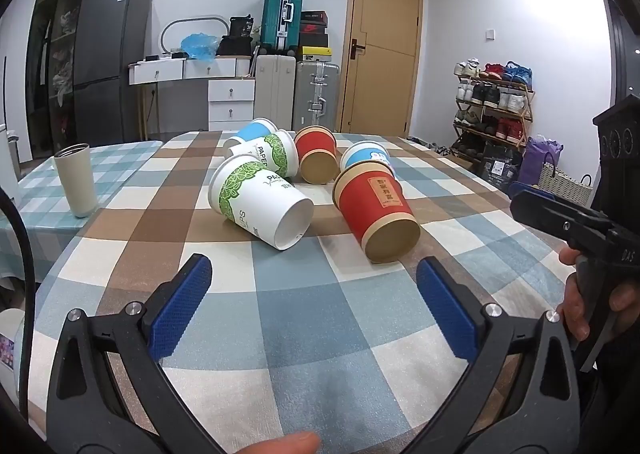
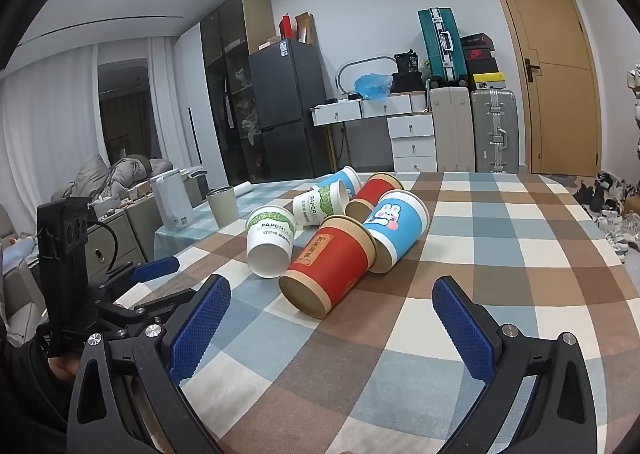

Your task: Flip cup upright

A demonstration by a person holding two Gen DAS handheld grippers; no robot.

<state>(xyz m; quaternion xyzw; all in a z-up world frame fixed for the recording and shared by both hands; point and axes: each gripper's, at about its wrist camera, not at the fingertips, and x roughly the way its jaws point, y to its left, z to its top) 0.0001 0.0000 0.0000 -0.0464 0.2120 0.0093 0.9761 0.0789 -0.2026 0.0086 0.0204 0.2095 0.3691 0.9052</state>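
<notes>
Several paper cups lie on their sides in a cluster on the checked tablecloth. The nearest are a white cup with green leaves [image 1: 260, 205] and a red cup [image 1: 376, 213]; behind them lie another green-leaf cup [image 1: 268, 155], another red cup [image 1: 318, 159] and two blue cups [image 1: 366, 157]. In the right wrist view the red cup [image 2: 328, 266] lies nearest, with a blue rabbit cup [image 2: 396, 230] and the white cup [image 2: 270, 242] beside it. My left gripper [image 1: 314, 302] is open and empty, short of the cups. My right gripper [image 2: 330, 326] is open and empty, just before the red cup.
A beige tumbler [image 1: 76, 179] stands upright on the left table. The checked table [image 1: 304, 334] drops off at its right edge. The right gripper's body [image 1: 580, 225] shows at the right of the left wrist view. A fridge, drawers, suitcases and a shoe rack line the room.
</notes>
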